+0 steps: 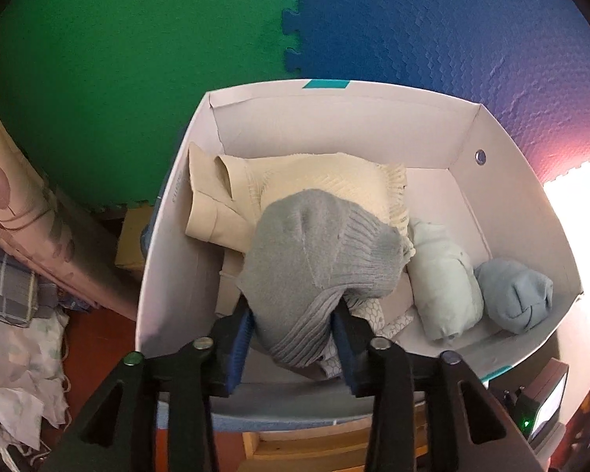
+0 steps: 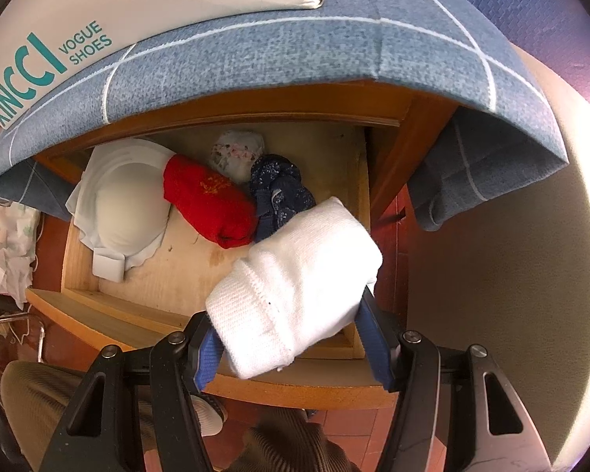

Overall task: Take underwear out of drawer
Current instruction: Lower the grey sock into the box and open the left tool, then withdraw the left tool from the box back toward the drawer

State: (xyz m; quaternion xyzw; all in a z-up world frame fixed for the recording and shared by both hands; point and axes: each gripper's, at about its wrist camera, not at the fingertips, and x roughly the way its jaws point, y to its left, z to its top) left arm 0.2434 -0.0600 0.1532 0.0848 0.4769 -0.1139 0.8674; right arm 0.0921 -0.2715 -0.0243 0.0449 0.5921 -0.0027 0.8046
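In the left wrist view a grey knitted roll (image 1: 314, 244) lies on the pile inside a white cardboard box (image 1: 511, 149). My left gripper (image 1: 293, 306) straddles the roll's lower end; its blue pads sit beside the fabric without visibly squeezing it, so it reads as open. In the right wrist view my right gripper (image 2: 291, 318) is shut on a white knitted roll (image 2: 295, 283), held above the front right corner of the open wooden drawer (image 2: 137, 314). A red roll (image 2: 208, 204), a navy patterned piece (image 2: 283, 192), a floral roll (image 2: 236, 149) and a white bra (image 2: 126, 204) lie in the drawer.
The box also holds cream garments (image 1: 334, 181), a pale green roll (image 1: 440, 283) and a light blue roll (image 1: 515, 299). It stands on a blue checked cloth (image 2: 295, 39) covering the cabinet top. Green and blue foam mats (image 1: 137, 59) cover the wall behind. A person's ribbed-trousered knee (image 2: 39, 413) is below the drawer.
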